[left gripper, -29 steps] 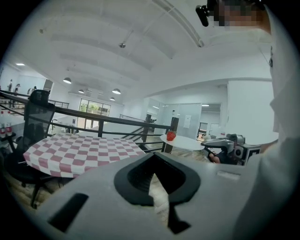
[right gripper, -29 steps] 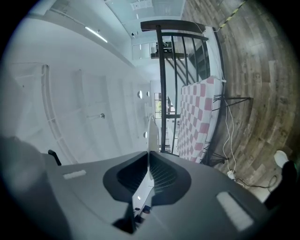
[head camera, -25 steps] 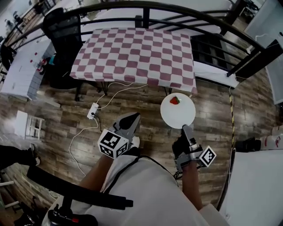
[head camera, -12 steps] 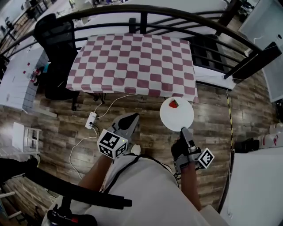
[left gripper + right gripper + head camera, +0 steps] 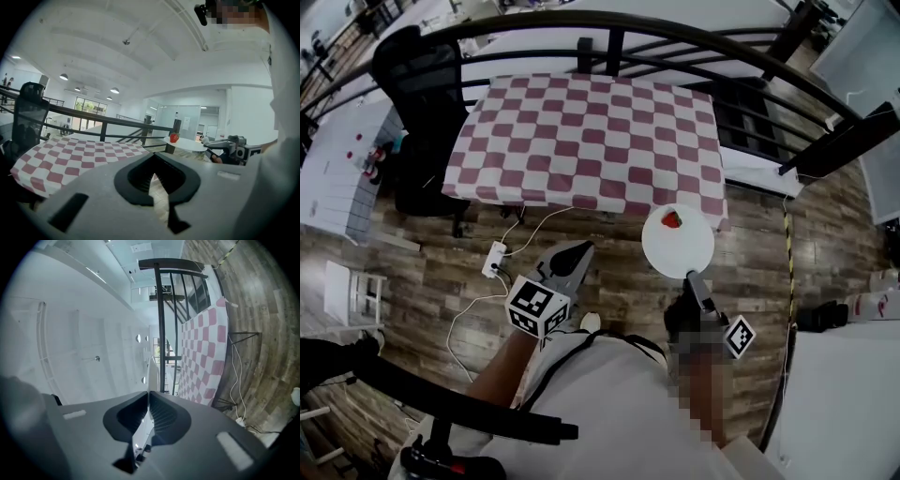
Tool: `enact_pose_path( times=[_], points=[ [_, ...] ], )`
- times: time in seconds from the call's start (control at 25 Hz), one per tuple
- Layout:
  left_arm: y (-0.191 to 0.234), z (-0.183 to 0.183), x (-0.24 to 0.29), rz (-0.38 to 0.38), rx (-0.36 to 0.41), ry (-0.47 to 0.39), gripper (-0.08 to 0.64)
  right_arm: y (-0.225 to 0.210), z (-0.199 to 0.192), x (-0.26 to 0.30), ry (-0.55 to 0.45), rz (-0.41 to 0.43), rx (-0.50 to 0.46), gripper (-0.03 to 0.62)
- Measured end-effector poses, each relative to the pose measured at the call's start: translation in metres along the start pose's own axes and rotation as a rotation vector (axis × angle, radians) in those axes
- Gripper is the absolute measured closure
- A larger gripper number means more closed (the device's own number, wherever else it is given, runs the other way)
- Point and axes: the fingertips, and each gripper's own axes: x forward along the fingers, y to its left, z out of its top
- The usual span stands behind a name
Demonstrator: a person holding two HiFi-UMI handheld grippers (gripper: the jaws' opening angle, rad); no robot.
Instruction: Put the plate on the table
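A white plate [image 5: 677,246] carrying a red strawberry [image 5: 672,219] hangs level over the wood floor, just before the near right corner of the table [image 5: 591,131] with its pink-and-white checked cloth. My right gripper [image 5: 690,275] is shut on the plate's near rim. In the right gripper view the plate [image 5: 149,373] shows edge-on between the jaws. My left gripper [image 5: 583,248] is shut and holds nothing, low over the floor to the plate's left. From the left gripper view, the plate [image 5: 189,143] and strawberry [image 5: 174,138] float beyond the cloth.
A black railing [image 5: 675,28] curves behind the table. A black chair [image 5: 422,84] stands at its left end. A white power strip [image 5: 495,259] with cables lies on the floor under the near edge. White tables [image 5: 337,150] sit far left.
The plate in my right gripper has come closer to the table's near right corner and now overlaps its edge in the head view. My left gripper has barely moved.
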Motion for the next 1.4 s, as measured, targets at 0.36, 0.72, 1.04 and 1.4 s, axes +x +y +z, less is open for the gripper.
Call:
enact_pose_path(
  times=[0.36,0.72,1.04,1.4],
  points=[
    [0.011,0.001,0.010,-0.003,0.002,0.006,0.557,-0.008,-0.001,0.012,0.004,-0.008,0.017,0.569],
    [0.021,-0.003,0.028,0.022,-0.007,0.033,0.557,-0.011,0.025,0.035,0.008,0.006,0.029,0.570],
    [0.041,0.014,0.089,0.064,-0.008,0.022,0.557,-0.021,0.074,0.078,0.058,0.008,0.029,0.570],
    [0.052,0.044,0.171,0.085,-0.014,0.021,0.555,-0.020,0.149,0.128,0.096,0.009,0.035,0.571]
  ],
)
